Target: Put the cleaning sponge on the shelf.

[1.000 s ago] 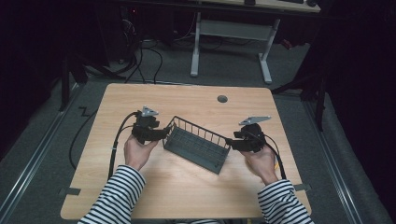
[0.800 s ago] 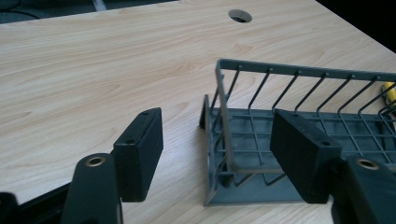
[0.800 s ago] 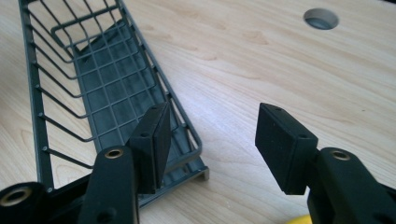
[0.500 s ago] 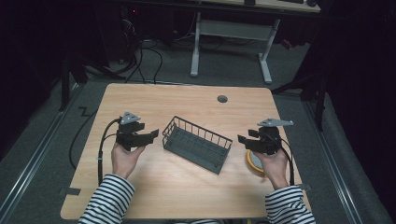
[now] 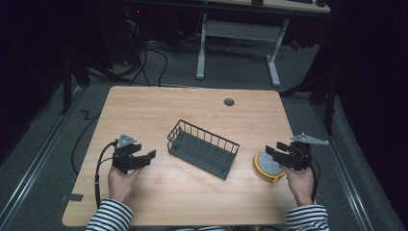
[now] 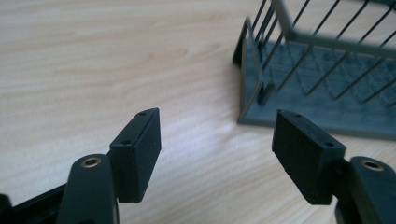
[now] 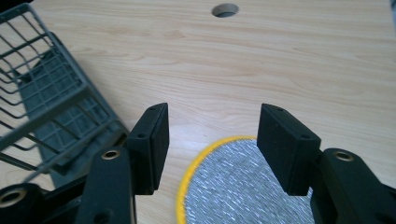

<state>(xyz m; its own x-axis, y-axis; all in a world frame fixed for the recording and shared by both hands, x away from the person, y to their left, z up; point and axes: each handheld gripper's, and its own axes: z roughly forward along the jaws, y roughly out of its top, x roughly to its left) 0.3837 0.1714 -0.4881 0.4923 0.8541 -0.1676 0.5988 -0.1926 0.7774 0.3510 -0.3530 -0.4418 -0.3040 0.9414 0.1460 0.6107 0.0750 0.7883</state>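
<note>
On the wooden tabletop (image 5: 144,110) I see the dark grey wire basket (image 5: 203,148) at centre. My left tongs (image 5: 144,159) hover apart beside it, empty. Right tongs (image 5: 273,150), apart, hang over the yellow-rimmed grey round scouring pad (image 5: 267,165).

Item count: one wire basket (image 5: 203,149), dark grey, on the surface (image 5: 192,108). One round scouring pad (image 5: 267,164), grey with a yellow rim. Two tongs: left tongs (image 5: 146,158) and right tongs (image 5: 273,151), each with two black jaws. One round hole (image 5: 229,102) in the surface.
</note>
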